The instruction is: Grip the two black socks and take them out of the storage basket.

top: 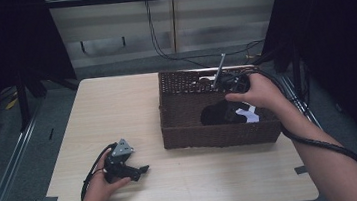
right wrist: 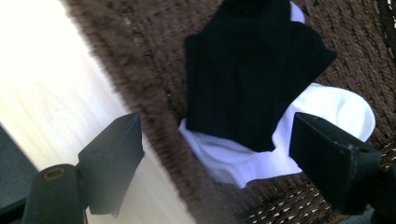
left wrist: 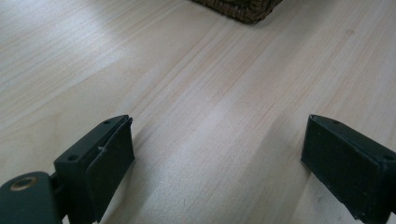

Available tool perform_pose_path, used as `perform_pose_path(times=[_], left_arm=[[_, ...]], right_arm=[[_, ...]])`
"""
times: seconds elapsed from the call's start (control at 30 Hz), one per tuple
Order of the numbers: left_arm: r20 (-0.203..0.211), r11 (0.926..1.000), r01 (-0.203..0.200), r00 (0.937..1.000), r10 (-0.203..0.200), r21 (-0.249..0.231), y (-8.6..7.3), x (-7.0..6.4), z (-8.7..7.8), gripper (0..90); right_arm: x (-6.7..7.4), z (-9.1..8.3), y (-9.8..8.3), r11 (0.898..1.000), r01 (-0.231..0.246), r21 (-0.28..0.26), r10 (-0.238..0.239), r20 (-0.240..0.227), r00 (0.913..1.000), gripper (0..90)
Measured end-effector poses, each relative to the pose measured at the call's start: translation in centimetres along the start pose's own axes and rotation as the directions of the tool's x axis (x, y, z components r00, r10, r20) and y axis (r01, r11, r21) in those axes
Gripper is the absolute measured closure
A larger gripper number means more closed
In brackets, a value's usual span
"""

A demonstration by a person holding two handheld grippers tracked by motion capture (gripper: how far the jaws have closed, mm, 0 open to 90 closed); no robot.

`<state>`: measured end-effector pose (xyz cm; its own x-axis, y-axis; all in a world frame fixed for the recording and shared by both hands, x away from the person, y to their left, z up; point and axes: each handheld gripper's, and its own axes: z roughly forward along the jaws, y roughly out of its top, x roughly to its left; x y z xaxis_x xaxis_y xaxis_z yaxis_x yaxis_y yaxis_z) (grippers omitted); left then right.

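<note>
A brown wicker basket (top: 189, 129) stands on the right half of the table. Inside it a black sock (top: 220, 112) lies on top of a white sock (top: 249, 114). In the right gripper view the black sock (right wrist: 252, 70) covers most of the white sock (right wrist: 336, 112), beside the basket wall (right wrist: 154, 112). My right gripper (right wrist: 217, 154) hovers over the basket, open, with nothing between its jaws. My left gripper (top: 141, 171) rests low over the table's front left part, open and empty; its jaws (left wrist: 219, 158) frame bare wood.
The light wooden table (top: 117, 107) extends left and in front of the basket. A basket corner (left wrist: 243, 9) shows far ahead in the left gripper view. Black cables (top: 316, 141) trail along the right forearm. Dark curtains stand on both sides.
</note>
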<state>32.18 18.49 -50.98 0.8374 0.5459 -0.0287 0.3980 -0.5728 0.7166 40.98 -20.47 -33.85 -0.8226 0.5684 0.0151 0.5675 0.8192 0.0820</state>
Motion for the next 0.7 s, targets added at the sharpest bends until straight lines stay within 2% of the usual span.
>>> perform_pose_path(times=[0.03, 0.3, 0.4, 0.5, 0.53, 0.67, 0.7], left_arm=[[0.000, 1.0000, 0.000, 1.0000, 0.000, 0.000, 0.0, 0.0, 0.0, 8.5], [0.001, 1.0000, -0.001, 1.0000, 0.001, 0.001, 0.0, 0.0, 0.0, 8.3], [0.002, 1.0000, -0.001, 1.0000, 0.001, 0.001, 0.0, 0.0, 0.0, 8.3], [0.003, 1.0000, -0.002, 1.0000, 0.002, 0.001, 0.0, 0.0, 0.0, 8.2], [0.003, 1.0000, -0.002, 1.0000, 0.002, 0.001, 0.0, 0.0, 0.0, 8.2], [0.004, 1.0000, -0.002, 1.0000, 0.002, 0.001, 0.0, 0.0, 0.0, 8.1], [0.004, 1.0000, -0.002, 1.0000, 0.002, 0.001, 0.0, 0.0, 0.0, 8.1]], right_arm=[[-0.6, 0.4, 0.2, 1.000, -0.012, 0.006, 0.012, 0.004, 0.9999, 17.1], [-2.4, 2.3, 0.6, 0.996, -0.084, -0.014, 0.084, 0.004, 0.9965, 16.7], [-3.1, 3.5, 0.7, 0.990, -0.138, -0.026, 0.138, 0.002, 0.9904, 16.7], [-3.4, 4.0, 0.7, 0.988, -0.154, -0.020, 0.154, 0.009, 0.9881, 17.0], [-3.7, 4.5, 0.6, 0.987, -0.157, -0.026, 0.158, 0.019, 0.9873, 20.0], [-3.8, 5.1, 0.6, 0.984, -0.175, -0.026, 0.175, 0.006, 0.9845, 23.5], [-3.9, 5.6, 0.6, 0.984, -0.179, -0.015, 0.179, 0.001, 0.9838, 26.9]])
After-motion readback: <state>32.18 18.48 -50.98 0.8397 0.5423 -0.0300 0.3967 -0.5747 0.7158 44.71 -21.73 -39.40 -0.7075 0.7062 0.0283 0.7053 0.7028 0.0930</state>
